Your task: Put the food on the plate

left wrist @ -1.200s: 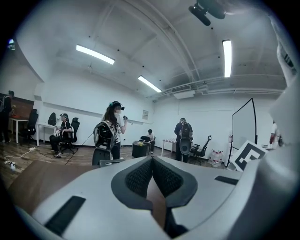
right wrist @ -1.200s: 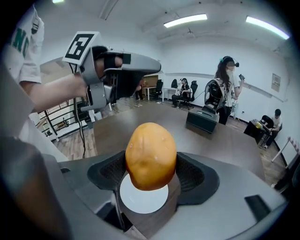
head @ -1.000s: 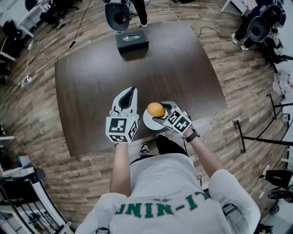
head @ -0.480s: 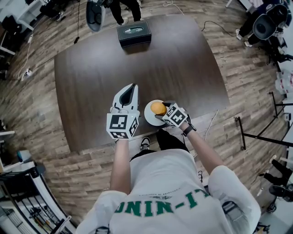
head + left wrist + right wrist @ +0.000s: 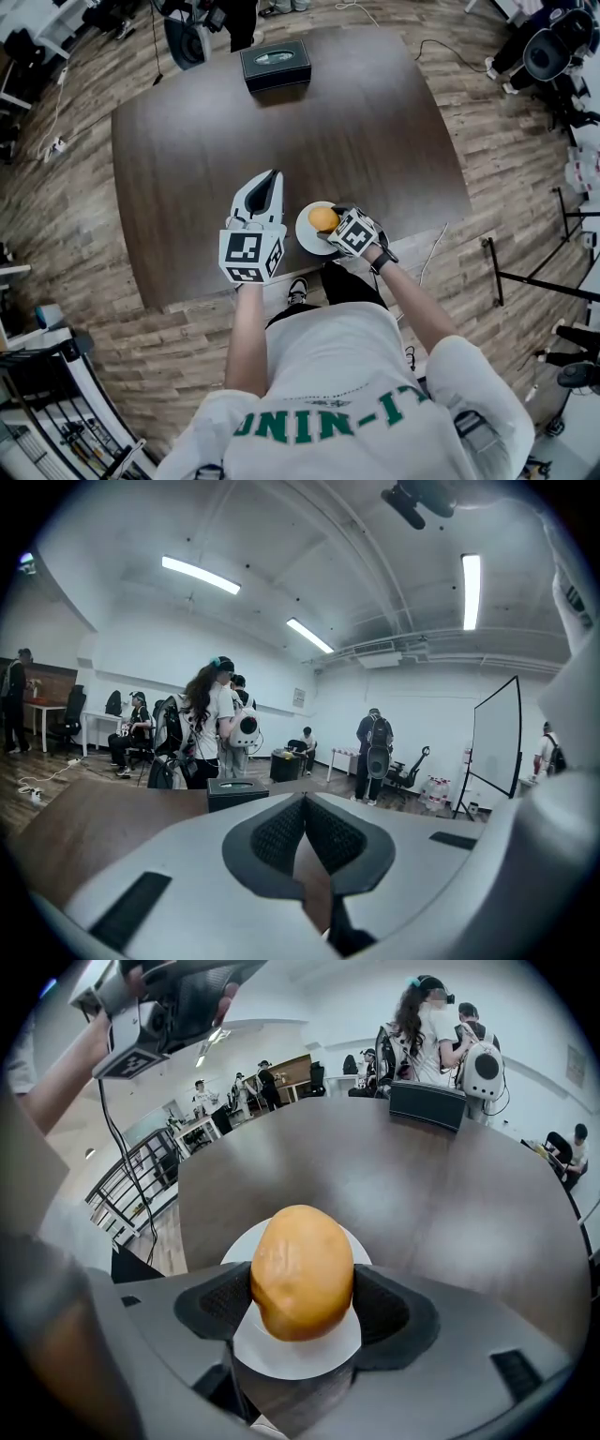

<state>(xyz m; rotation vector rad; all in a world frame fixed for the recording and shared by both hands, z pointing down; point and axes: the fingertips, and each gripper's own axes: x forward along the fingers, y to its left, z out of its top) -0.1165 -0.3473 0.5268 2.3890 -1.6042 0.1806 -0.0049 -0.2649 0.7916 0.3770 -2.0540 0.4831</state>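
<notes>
Landmark: white plate point(image 5: 306, 238), by the table's point(image 5: 328, 122) near edge. Orange food point(image 5: 323, 218) over plate, right gripper point(image 5: 330, 231) against it. Left gripper point(image 5: 271, 180) just left of plate, apart. Black box point(image 5: 274, 64) far beyond plate.

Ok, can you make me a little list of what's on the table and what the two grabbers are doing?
food: one round orange-yellow piece
plate: white, round, near the front edge of the dark table
right gripper: jaws closed on the food from both sides, holding it over the plate
food touching plate: cannot tell
left gripper: jaws together, nothing between them, held above the table beside the plate
also on table: black box at the far end
</notes>
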